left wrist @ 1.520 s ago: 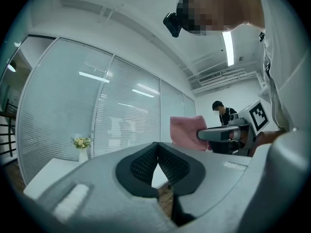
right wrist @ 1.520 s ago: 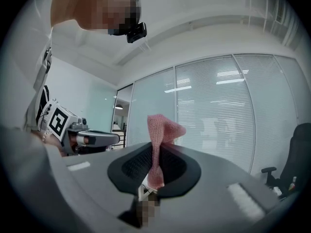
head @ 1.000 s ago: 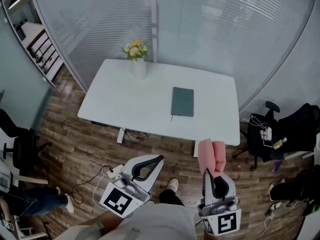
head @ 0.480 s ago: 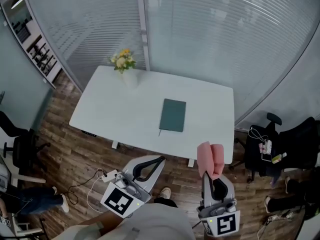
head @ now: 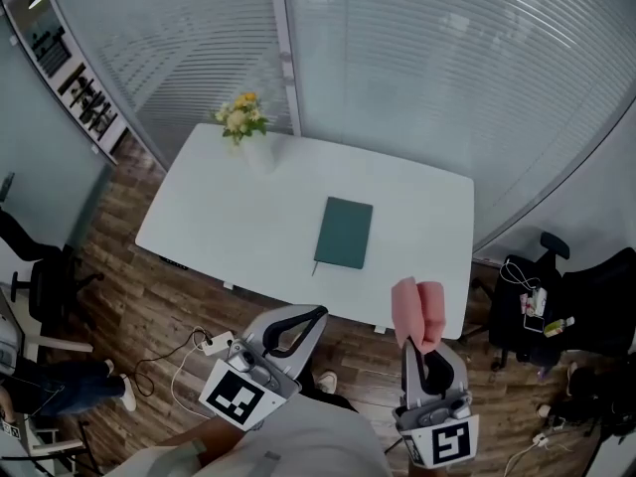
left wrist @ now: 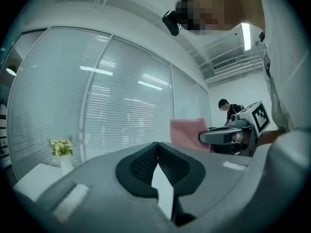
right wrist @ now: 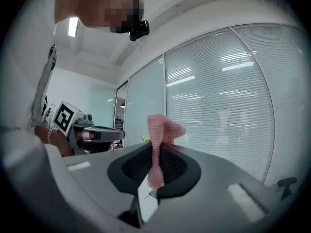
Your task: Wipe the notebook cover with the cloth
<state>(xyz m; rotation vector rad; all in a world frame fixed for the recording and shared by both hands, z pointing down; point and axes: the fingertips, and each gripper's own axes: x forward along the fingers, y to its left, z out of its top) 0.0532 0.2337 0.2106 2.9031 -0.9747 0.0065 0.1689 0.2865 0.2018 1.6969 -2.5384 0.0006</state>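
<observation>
One pink knitted cloth [head: 419, 311] is sitting pinched in the right claw [head: 424, 346]; the left claw [head: 313, 316] is clenched, empty. So thin a grip is risking a slip against the dark green rectangular notebook [head: 344, 233].

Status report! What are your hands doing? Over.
Right tool shut on cloth. Left tool shut, empty. Notebook flat on table, not reached yet. Nothing between.

Office: glass partition walls [head: 447, 87] with blinds, white desk [head: 238, 217], black swivel chairs [head: 38, 284], wood floor [head: 149, 301].
</observation>
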